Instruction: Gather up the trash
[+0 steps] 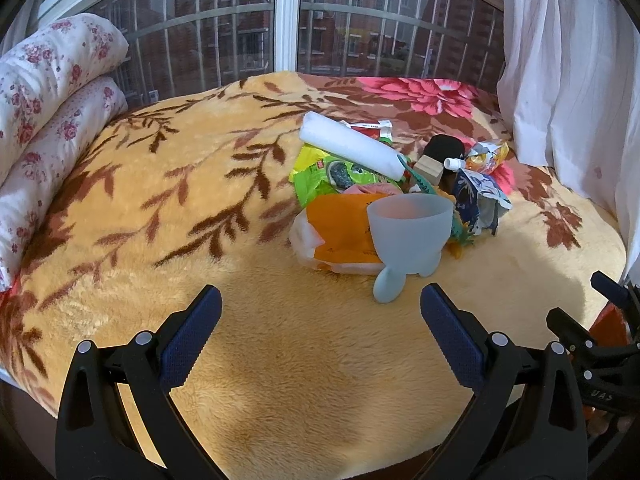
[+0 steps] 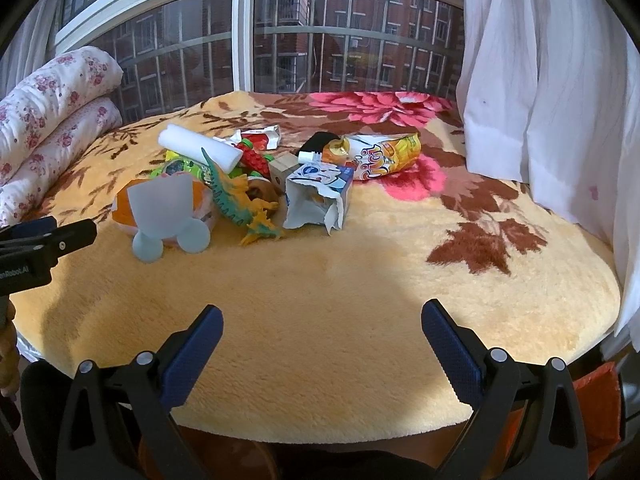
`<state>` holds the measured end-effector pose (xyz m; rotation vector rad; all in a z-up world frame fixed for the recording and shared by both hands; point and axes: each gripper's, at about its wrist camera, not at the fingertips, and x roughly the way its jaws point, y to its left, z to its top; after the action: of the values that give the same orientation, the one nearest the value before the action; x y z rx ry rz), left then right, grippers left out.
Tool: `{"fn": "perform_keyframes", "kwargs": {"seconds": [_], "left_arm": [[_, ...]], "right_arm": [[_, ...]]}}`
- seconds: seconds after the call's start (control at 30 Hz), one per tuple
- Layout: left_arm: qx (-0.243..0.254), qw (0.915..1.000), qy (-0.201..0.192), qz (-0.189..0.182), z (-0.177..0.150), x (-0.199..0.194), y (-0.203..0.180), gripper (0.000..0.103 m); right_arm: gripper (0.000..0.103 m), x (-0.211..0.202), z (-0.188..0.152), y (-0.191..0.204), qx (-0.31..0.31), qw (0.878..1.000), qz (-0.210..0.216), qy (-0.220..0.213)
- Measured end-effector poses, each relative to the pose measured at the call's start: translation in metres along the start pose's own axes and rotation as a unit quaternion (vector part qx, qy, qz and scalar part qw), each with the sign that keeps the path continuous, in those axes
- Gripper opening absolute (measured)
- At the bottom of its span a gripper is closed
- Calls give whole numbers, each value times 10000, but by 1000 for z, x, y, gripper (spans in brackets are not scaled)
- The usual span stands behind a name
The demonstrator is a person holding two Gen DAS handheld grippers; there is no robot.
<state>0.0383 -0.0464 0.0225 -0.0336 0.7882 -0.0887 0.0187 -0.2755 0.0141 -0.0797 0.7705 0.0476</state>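
A heap of trash and toys lies mid-blanket: a white foam roll (image 1: 350, 146) (image 2: 199, 146), a green wrapper (image 1: 328, 176), an orange-and-white bag (image 1: 340, 236) (image 2: 124, 204), a torn blue-and-white carton (image 1: 478, 196) (image 2: 318, 196), a yellow snack bag (image 2: 384, 156) (image 1: 486, 156). A pale blue footed cup (image 1: 404, 232) (image 2: 166, 212) stands in front, beside a toy dragon (image 2: 240, 204). My left gripper (image 1: 320, 320) is open, short of the cup. My right gripper (image 2: 322, 334) is open over bare blanket, nearer than the carton.
The yellow floral blanket (image 2: 360, 280) covers a bed by a barred window (image 1: 288, 20). Rolled floral quilts (image 1: 44, 92) lie at the left, a white curtain (image 2: 552, 80) hangs at the right. A wooden block (image 1: 430, 168), a black item (image 1: 444, 146) and a small white bottle (image 2: 310, 156) sit in the heap.
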Motion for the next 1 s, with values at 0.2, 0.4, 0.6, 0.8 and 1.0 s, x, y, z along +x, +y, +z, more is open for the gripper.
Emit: {"fn": "perform_keyframes", "kwargs": {"seconds": [0.2, 0.4, 0.6, 0.8, 1.0], "left_arm": [[89, 10000, -14, 6, -1, 2, -3, 97], [347, 9993, -73, -113, 3, -1, -16, 97], [1438, 9870, -410, -584, 19, -13, -41, 97], [2494, 9538, -285, -1648, 36, -6, -54, 97], [2971, 9298, 351, -2143, 48, 26, -62, 97]], "right_arm": [[98, 0, 0, -3, 46, 10000, -6, 22], [98, 0, -1, -10, 89, 10000, -23, 23], [98, -1, -2, -21, 141, 9998, -110, 25], [98, -1, -4, -34, 305, 9995, -126, 30], [98, 4, -7, -47, 431, 9989, -154, 78]]}}
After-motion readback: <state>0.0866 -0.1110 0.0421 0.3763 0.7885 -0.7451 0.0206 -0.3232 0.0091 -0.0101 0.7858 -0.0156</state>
